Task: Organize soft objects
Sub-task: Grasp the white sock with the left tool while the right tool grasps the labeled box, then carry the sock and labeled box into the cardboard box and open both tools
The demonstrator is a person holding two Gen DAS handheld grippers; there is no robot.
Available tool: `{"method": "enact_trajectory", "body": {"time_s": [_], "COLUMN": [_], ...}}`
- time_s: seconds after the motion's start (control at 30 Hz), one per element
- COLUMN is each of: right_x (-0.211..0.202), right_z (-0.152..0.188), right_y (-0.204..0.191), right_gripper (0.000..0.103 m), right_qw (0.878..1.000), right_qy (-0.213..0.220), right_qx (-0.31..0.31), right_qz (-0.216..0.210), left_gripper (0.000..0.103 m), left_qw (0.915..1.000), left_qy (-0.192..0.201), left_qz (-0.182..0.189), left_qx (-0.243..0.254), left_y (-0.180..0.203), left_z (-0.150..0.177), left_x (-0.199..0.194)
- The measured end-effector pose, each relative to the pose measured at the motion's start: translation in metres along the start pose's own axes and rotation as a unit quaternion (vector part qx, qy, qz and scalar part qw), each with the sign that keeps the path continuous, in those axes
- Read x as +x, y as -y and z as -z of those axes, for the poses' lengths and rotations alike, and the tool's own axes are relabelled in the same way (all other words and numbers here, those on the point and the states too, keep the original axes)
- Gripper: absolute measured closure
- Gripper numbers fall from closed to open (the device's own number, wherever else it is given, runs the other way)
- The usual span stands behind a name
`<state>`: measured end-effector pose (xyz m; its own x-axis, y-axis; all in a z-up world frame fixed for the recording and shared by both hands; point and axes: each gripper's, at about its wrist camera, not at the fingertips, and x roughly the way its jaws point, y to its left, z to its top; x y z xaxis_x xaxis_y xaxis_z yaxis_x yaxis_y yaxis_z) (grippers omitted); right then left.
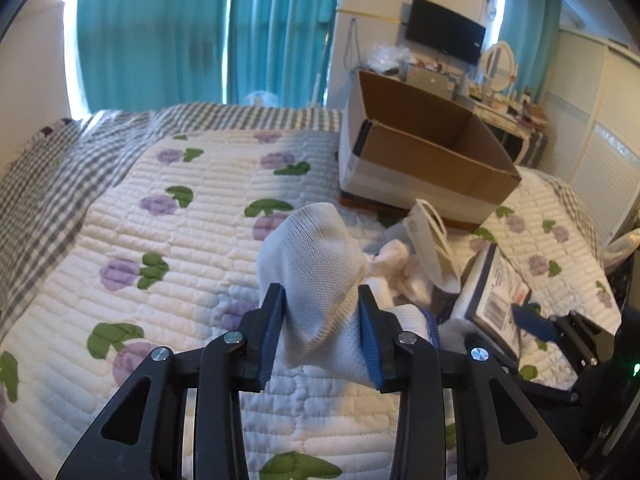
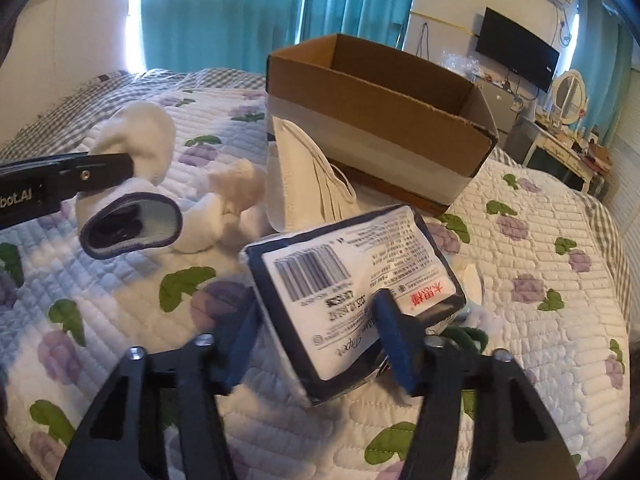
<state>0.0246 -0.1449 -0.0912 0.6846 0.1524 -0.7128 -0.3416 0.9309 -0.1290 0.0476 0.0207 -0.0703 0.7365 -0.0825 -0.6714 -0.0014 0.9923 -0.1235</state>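
Observation:
My left gripper (image 1: 320, 332) is shut on a white sock (image 1: 316, 256) with a dark-trimmed cuff and holds it above the quilt; the sock also shows in the right wrist view (image 2: 136, 144). My right gripper (image 2: 320, 328) is shut on a dark-edged tissue pack (image 2: 348, 280) with a barcode label, which also shows in the left wrist view (image 1: 496, 292). An open cardboard box (image 1: 432, 160) stands on the bed ahead (image 2: 380, 120). A crumpled white cloth (image 2: 228, 208) and a white face mask (image 2: 304, 176) lie in front of the box.
The bed has a quilted floral cover (image 1: 160, 240) over a grey checked sheet (image 1: 52, 168). Teal curtains (image 1: 200, 32) hang behind. A dresser with mirror (image 1: 500, 64) and a wall TV (image 1: 444, 36) stand at the far right.

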Motion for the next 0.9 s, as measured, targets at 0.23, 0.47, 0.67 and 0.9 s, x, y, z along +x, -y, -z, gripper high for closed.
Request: {"method": "enact_trajectory", "body": {"time_s": [0.23, 0.47, 0.67, 0.9], "right_x": [-0.030, -0.084, -0.130, -0.149], "right_z": [-0.001, -0.021, -0.065, -0.139], "right_y": [0.005, 0.023, 0.049, 0.082], "right_gripper": [0.071, 0.075, 0.076, 0.077], "right_qw": [0.999, 0.994, 0.985, 0.975], "right_qy": [0.025, 0.101, 0.166, 0.221], "right_qx": [0.015, 0.037, 0.024, -0.014], "right_qz": [-0.013, -0.033, -0.036, -0.018], "left_gripper": [0.068, 0.068, 0.068, 0.068], "left_qw": [0.9998, 0.9988, 0.9973, 0.9940], "left_qy": [0.021, 0.043, 0.056, 0.083], "left_qz": [0.004, 0.004, -0.004, -0.008], "left_qx": [0.005, 0.025, 0.048, 0.071], "left_y": [0.009, 0.031, 0.056, 0.074], "left_z": [-0.007, -0.023, -0.056, -0.104], "left_x": [-0.030, -0.057, -0.069, -0.058]}}
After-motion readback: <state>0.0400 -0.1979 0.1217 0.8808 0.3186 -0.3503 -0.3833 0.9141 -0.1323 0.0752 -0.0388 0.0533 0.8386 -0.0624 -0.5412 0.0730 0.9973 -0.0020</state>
